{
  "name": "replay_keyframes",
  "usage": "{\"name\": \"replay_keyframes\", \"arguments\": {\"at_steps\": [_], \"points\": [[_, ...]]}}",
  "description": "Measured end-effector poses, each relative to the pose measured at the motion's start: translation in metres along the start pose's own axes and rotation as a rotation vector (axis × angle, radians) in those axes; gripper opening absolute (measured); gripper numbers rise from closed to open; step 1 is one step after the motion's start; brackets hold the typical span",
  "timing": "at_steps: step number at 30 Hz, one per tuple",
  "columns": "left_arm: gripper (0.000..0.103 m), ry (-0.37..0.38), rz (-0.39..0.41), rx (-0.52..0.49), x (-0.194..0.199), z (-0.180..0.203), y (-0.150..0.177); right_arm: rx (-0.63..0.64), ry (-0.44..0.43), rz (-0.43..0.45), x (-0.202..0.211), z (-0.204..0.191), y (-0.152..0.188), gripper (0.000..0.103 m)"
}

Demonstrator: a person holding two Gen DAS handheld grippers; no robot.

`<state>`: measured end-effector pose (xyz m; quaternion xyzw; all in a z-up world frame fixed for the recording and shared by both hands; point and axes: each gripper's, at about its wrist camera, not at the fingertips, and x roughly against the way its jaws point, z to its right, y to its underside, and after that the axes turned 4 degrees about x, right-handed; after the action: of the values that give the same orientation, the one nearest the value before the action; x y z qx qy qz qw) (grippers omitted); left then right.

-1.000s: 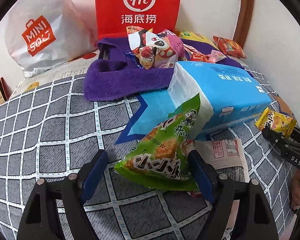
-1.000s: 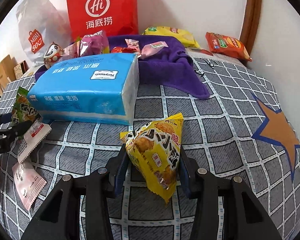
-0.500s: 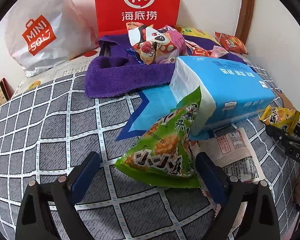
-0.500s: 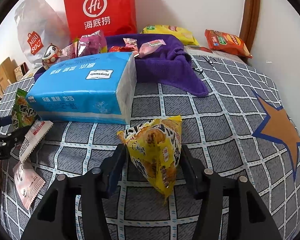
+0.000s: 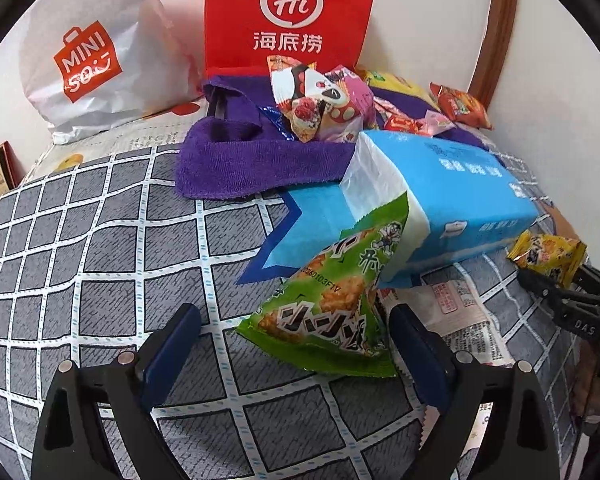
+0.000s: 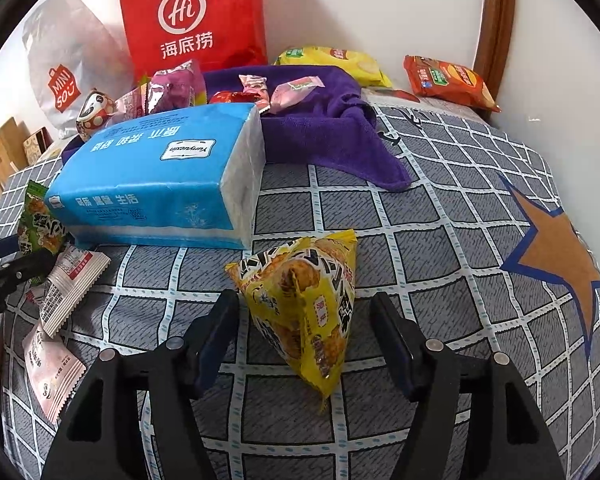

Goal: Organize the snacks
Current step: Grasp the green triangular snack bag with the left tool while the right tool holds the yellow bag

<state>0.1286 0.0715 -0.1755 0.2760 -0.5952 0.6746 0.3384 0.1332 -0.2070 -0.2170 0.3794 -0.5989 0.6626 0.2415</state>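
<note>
A green triangular snack bag [image 5: 336, 300] lies on the checked cloth, leaning on a blue tissue pack [image 5: 452, 196]. My left gripper [image 5: 296, 336] is open, its fingers either side of the bag and apart from it. A yellow triangular snack bag [image 6: 308, 304] stands on the cloth in the right wrist view. My right gripper [image 6: 304, 312] is open around it, not touching. Several snacks [image 5: 324, 100] lie on a purple towel [image 5: 256, 156] at the back.
A red Hi bag [image 5: 292, 12] and a white Miniso bag [image 5: 88, 64] stand against the wall. Yellow [image 6: 336, 60] and orange [image 6: 448, 80] chip bags lie at the back right. White sachets [image 6: 72, 276] lie beside the tissue pack.
Both grippers have opened wider and drawn back a little. The yellow bag was let go and now stands free; the green bag stays leaning on the tissue pack.
</note>
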Motion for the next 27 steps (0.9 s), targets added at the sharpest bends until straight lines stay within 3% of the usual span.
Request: {"name": "replay_keyframes", "arguments": {"at_steps": [4, 8, 15, 20, 27], "points": [[0.090, 0.006, 0.025, 0.019, 0.0042, -0.0004, -0.0002, -0.002, -0.001, 0.000, 0.0000, -0.0004, 0.0002, 0.067], [0.073, 0.005, 0.010, -0.005, 0.0021, 0.0035, -0.0004, -0.002, -0.001, 0.000, -0.0002, 0.0000, 0.0004, 0.067], [0.067, 0.005, 0.006, -0.022, 0.0023, 0.0061, -0.0002, -0.001, -0.001, 0.001, -0.0003, 0.0002, 0.0004, 0.067], [0.054, 0.000, 0.004, -0.019, 0.0022, 0.0051, -0.0004, -0.001, -0.002, 0.001, -0.0004, 0.0004, 0.0005, 0.067], [0.044, 0.003, 0.007, -0.014, 0.0034, 0.0036, 0.0000, -0.001, -0.002, 0.002, -0.0004, 0.0004, 0.0007, 0.067]]}}
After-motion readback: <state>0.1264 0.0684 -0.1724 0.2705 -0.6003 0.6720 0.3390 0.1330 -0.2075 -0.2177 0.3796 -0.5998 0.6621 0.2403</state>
